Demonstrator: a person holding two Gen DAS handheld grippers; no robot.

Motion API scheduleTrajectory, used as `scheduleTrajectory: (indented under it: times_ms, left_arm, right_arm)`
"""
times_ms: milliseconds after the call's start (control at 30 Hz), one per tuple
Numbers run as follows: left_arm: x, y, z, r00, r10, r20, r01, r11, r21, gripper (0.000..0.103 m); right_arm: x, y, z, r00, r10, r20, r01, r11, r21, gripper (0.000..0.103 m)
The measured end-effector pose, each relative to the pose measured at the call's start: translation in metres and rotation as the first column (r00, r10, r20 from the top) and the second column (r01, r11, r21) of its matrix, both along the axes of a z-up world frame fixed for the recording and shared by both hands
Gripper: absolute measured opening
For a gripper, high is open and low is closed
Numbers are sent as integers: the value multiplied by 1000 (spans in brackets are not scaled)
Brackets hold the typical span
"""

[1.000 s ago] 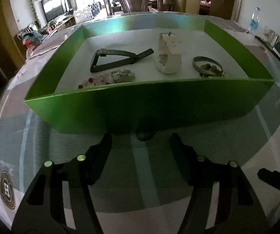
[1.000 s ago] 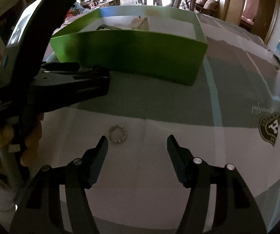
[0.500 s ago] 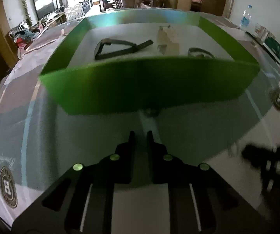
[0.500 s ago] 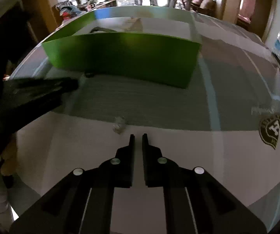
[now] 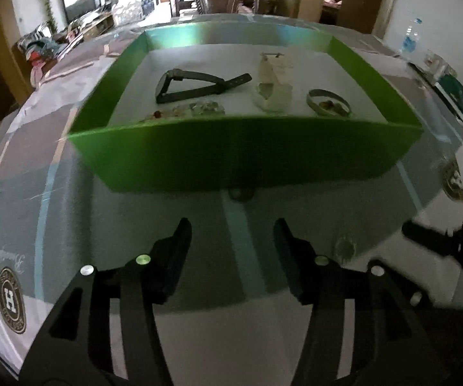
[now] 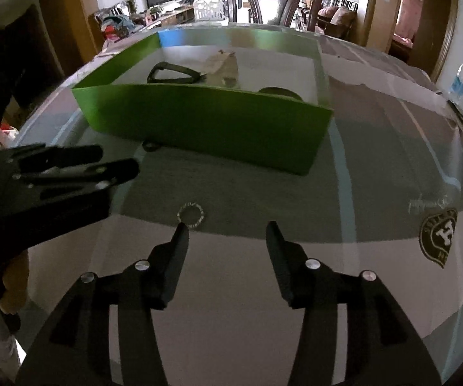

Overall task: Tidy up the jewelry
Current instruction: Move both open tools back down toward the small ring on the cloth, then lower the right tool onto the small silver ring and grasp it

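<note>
A green box stands on the table and holds a dark watch, a beaded bracelet, a white pouch and a metal bangle. A dark ring lies on the cloth against the box's near wall. A small beaded ring lies on the cloth just ahead of my right gripper's left fingertip. My left gripper is open and empty, short of the dark ring. My right gripper is open and empty. The box also shows in the right wrist view.
The table wears a grey and white cloth with crest logos. My left gripper appears at the left of the right wrist view. A chair stands behind the table. A water bottle and small items sit at the far right.
Both grippers were open a second ago, shut half a second ago, and are open again now. The left gripper has risen, so the box's contents show again.
</note>
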State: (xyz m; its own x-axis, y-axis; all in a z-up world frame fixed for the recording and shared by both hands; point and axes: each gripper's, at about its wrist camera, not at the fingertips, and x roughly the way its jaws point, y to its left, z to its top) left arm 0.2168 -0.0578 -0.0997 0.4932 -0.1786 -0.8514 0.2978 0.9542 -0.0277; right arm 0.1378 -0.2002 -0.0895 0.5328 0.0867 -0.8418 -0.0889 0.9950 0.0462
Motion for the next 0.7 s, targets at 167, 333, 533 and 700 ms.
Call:
scheduleTrajectory:
  times_ms: [167,333,533,700]
  left_arm:
    - [16,-8,-12,999,46,21,-47,997,62,60]
    - [21,9,-8,997,73,-7,-73,997,-30,41]
    - [17,26,-5,994,75,-78,-84,990,-112,22]
    - [16,19,5,995,95,-13,-96,991,-97,59]
  right_arm:
    - [12,-19,-12,998,-54,-12,55,997,62,50]
    - [16,-30,-15,998,-58,21,56,993,105,51]
    - [18,-28,-16,998,-57,36,52,993,109,56]
    - [19,-25,-17,997,-66,45,63,996,61,59]
